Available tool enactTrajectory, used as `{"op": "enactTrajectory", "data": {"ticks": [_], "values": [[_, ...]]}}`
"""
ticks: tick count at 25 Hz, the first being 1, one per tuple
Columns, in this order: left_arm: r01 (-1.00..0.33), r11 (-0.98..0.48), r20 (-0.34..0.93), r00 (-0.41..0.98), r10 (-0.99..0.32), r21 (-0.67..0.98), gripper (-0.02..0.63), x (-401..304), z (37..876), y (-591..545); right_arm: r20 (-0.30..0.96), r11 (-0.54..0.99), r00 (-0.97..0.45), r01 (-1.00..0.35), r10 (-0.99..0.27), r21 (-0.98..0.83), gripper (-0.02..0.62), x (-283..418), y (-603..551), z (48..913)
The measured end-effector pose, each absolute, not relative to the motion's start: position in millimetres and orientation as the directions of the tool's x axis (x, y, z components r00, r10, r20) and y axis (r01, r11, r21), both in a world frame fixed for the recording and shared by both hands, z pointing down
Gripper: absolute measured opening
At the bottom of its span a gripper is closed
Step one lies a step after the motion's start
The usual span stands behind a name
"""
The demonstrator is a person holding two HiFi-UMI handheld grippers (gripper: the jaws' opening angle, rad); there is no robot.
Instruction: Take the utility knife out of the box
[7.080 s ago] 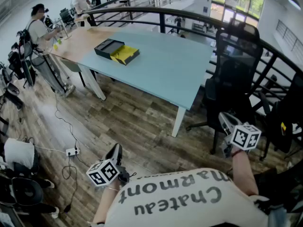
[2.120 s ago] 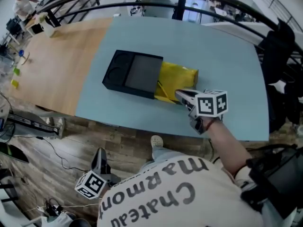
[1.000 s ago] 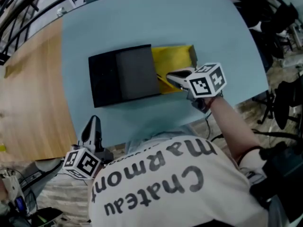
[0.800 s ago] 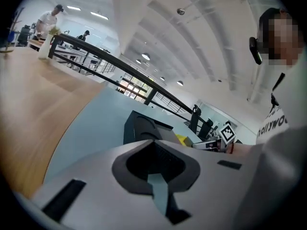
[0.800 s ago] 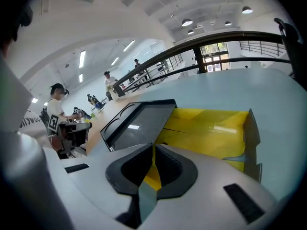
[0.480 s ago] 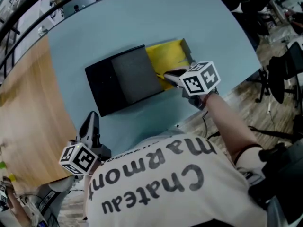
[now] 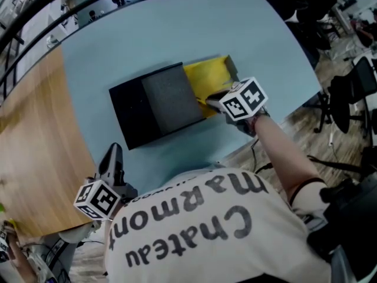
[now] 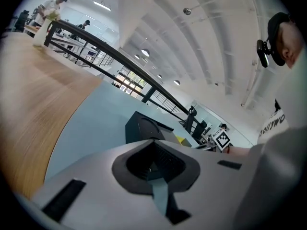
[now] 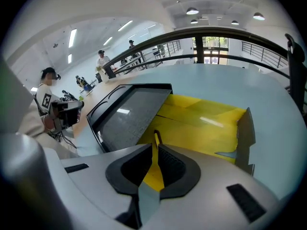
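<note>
As right gripper (image 7: 210,98) pinches tray (image 7: 211,76), sleeve (image 7: 158,104) abutting

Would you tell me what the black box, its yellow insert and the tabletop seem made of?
The black box looks like matte cardboard, its top faintly speckled. The yellow insert seems folded card: creases, soft sheen. The tabletop is probably smooth pale-blue laminate.

"Where is the box (image 7: 168,99)?"

"Mid-frame on the light-blue table (image 7: 177,34): a black sleeve (image 7: 132,114) with a yellow tray (image 7: 209,78) sticking out to its right."

"And the grippers?"

"The right gripper (image 7: 209,99) has its tips at the tray's lower edge. The left gripper (image 7: 113,155) is at lower left by the table's near edge, well apart from the box."
</note>
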State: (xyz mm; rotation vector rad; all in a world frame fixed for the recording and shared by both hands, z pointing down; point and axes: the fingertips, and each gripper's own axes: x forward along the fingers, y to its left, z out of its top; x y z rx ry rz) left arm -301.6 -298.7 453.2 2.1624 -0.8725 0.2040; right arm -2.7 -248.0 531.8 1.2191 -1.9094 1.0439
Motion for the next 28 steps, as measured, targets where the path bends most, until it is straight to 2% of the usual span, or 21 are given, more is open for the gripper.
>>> {"op": "enactTrajectory", "data": {"ticks": [7,19,21,23,28], "values": [[-0.668,-0.425,0.413,0.726,-0.55,0.61,0.003,-301,455,-297,0.907,0.399,-0.328,-0.894,-0.265,-0.207,0.044,-1,-250,552],[-0.692,-0.367,0.389,0.679,-0.622,0.621,0.003,-303,454,-284,0.924,0.452,-0.321,-0.869,-0.207,-0.201,0.052,4,-251,566],[-0.704,-0.349,0.398,0.664,-0.633,0.619,0.003,-302,453,-279,0.926,0.46,-0.328,-0.862,-0.188,-0.212,0.072,5,-250,568],[-0.706,-0.343,0.388,0.656,-0.648,0.62,0.002,-302,452,-275,0.93,0.472,-0.328,-0.854,-0.166,-0.218,0.146,6,-248,570],[-0.722,-0.318,0.381,0.625,-0.682,0.615,0.003,-312,451,-269,0.94,0.497,-0.311,-0.844,-0.141,-0.205,0.149,6,-252,578]]}}
